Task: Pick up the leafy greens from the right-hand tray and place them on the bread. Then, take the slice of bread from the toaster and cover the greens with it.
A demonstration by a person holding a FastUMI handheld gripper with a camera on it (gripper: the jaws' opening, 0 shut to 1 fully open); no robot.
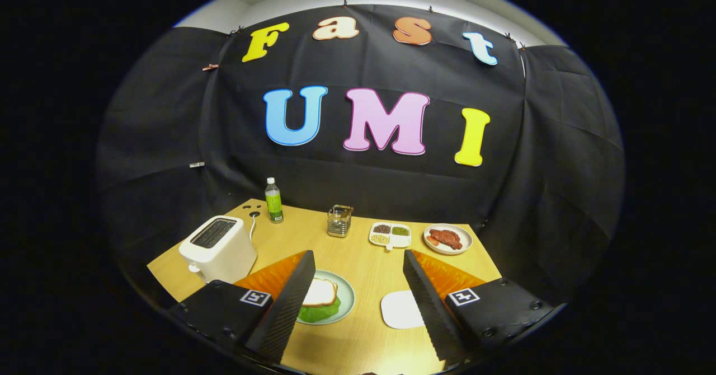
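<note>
My gripper (358,263) is open above the wooden table, its black ribbed fingers (293,296) spread wide with nothing between them. Just inside the left finger lies a pale green plate (348,296). On it a slice of bread (320,292) rests on top of leafy greens (319,312). The left finger hides part of the plate. A white tray (400,309) lies bare beside the right finger. The white toaster (219,248) stands beyond the left finger, its slots dark.
At the back of the table stand a green-labelled bottle (273,200), a small metal holder (339,220), a divided white dish of seeds (390,234) and a plate with red meat (447,238). The toaster's cord (253,225) runs toward the bottle.
</note>
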